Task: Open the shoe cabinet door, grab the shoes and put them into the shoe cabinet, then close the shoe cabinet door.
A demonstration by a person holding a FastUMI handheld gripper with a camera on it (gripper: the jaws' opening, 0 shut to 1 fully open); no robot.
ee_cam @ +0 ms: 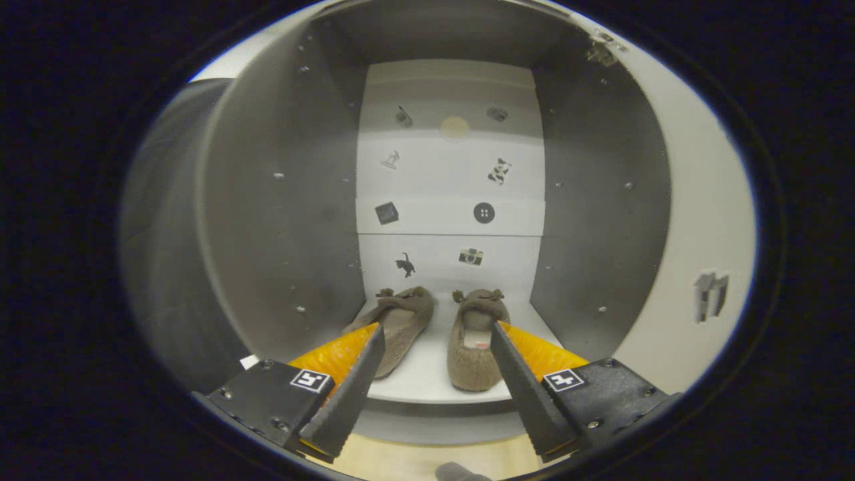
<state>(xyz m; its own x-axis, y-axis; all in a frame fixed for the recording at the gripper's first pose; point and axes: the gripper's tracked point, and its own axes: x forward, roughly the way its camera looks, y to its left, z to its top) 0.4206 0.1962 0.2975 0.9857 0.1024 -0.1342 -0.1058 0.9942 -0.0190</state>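
Gripper (pixel 437 334) spread wide, grasping nothing; 2 shoes (pixel 434 334) sit side by side on the open shoe cabinet's (pixel 280 200) shelf, just ahead of it.

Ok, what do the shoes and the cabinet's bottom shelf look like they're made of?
The two shoes look like soft brown suede or felt: matte, fuzzy, small bows at the toes. The bottom shelf looks like smooth white laminated board, faintly glossy; I can't be sure. The gripper hangs open ahead of the cabinet, jaws gripping nothing.
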